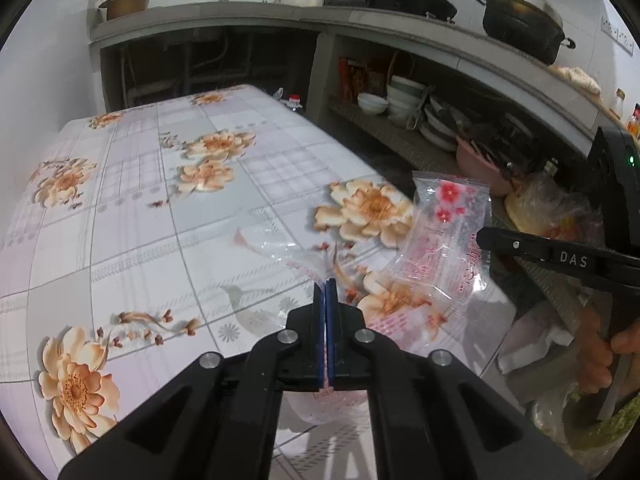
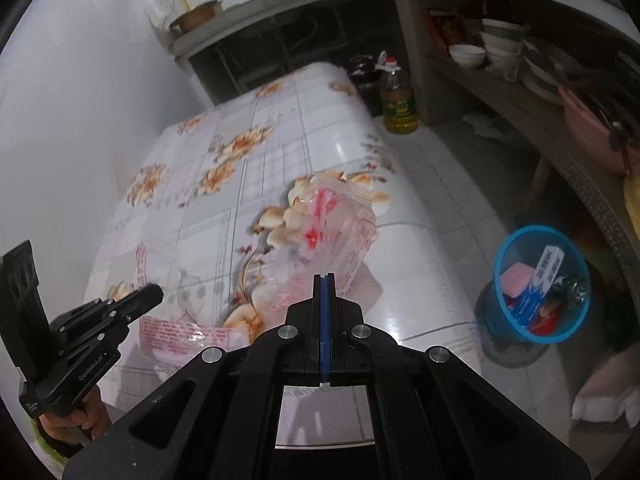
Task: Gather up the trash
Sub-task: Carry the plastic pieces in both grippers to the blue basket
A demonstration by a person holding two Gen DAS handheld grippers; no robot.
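Fingers [image 1: 326, 286] pinching clear wrapper [image 1: 304, 264]

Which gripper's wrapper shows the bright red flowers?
The right gripper: its clear wrapper shows red flower prints; the left gripper pinches a plainer wrapper.

A table [image 1: 168, 208] under a glossy cloth printed with peach flowers and grey checks carries little. On the tiled floor [image 2: 444, 184] beside it stand a cooking-oil bottle [image 2: 397, 98] and a blue wastebasket [image 2: 540, 284].
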